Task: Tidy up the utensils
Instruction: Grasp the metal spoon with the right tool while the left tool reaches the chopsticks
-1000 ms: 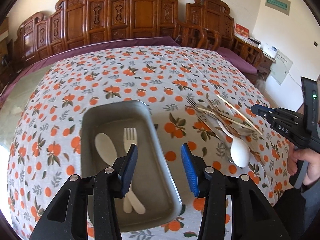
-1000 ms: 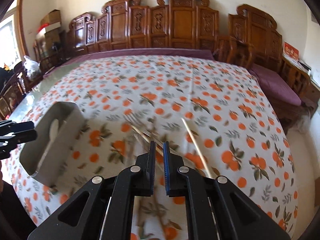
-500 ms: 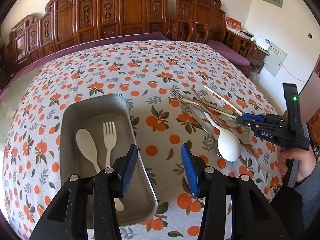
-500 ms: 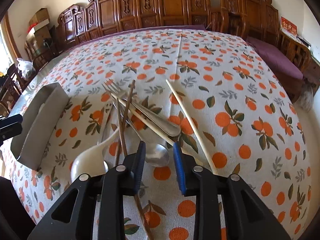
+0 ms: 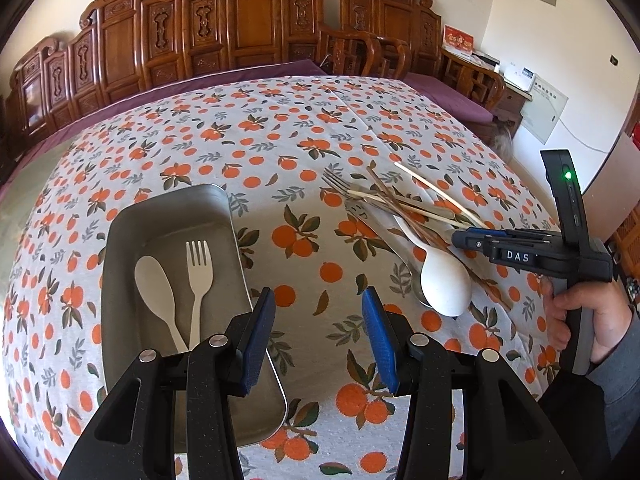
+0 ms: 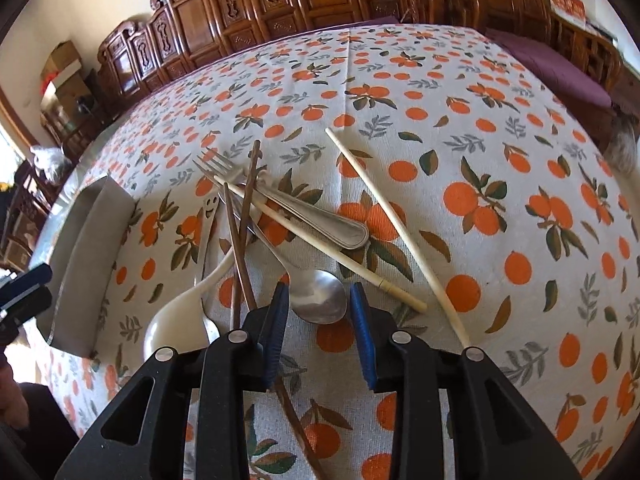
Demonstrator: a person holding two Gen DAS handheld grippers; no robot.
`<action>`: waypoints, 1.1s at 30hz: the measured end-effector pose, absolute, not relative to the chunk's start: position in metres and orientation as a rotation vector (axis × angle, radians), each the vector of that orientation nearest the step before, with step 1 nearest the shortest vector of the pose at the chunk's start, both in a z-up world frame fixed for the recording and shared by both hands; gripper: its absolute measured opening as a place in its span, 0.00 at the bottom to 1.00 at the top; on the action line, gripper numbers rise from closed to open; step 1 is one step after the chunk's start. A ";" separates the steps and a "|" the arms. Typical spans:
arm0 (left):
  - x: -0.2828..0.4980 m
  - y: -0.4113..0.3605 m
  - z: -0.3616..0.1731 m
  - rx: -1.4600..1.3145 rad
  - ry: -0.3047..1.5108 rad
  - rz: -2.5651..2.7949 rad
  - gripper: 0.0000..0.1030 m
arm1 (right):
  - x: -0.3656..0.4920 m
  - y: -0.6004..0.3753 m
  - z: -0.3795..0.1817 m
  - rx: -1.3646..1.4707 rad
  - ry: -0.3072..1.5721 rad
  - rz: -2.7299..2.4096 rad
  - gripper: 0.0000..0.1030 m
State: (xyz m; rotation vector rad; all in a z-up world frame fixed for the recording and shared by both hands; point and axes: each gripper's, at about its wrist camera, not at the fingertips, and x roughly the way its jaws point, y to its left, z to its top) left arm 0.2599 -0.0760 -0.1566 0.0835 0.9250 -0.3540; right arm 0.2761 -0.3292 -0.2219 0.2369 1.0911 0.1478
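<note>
Right claw [image 6: 318,312] is hovering with jaws apart, nothing gripped, over the metal spoon [image 6: 318,298] in the utensil pile [image 5: 404,220] on the desk [image 5: 280,140]. Left claw [image 5: 318,332] is standing apart beside the tray [image 5: 120,280], which is holding a white spoon [image 5: 154,284] and white fork [image 5: 199,268].

A big table [image 5: 280,128] wears a white cloth [image 6: 500,152] with oranges and green leaves printed on it. A grey metal tray [image 5: 132,232] sits on the cloth. To the right of the tray, a little way off, lies a pile of utensils [image 6: 280,232]. The pile has a metal spoon [image 6: 318,300], a metal fork [image 6: 288,204], a white spoon [image 5: 444,280], two brown chopsticks [image 6: 240,248] and two pale chopsticks [image 6: 392,216]. One pale chopstick lies farthest from the tray. Dark wooden chairs [image 5: 256,36] stand behind the table.
</note>
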 end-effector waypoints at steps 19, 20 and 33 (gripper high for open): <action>0.251 -0.100 -0.165 0.107 0.928 -0.354 0.42 | 0.269 -0.332 -0.189 0.184 0.972 0.151 0.02; 0.251 -0.101 -0.166 0.108 0.929 -0.353 0.42 | 0.269 -0.333 -0.186 0.179 0.963 0.146 0.02; 0.252 -0.133 -0.170 0.122 0.952 -0.342 0.42 | 0.269 -0.366 -0.174 0.178 0.899 0.093 0.02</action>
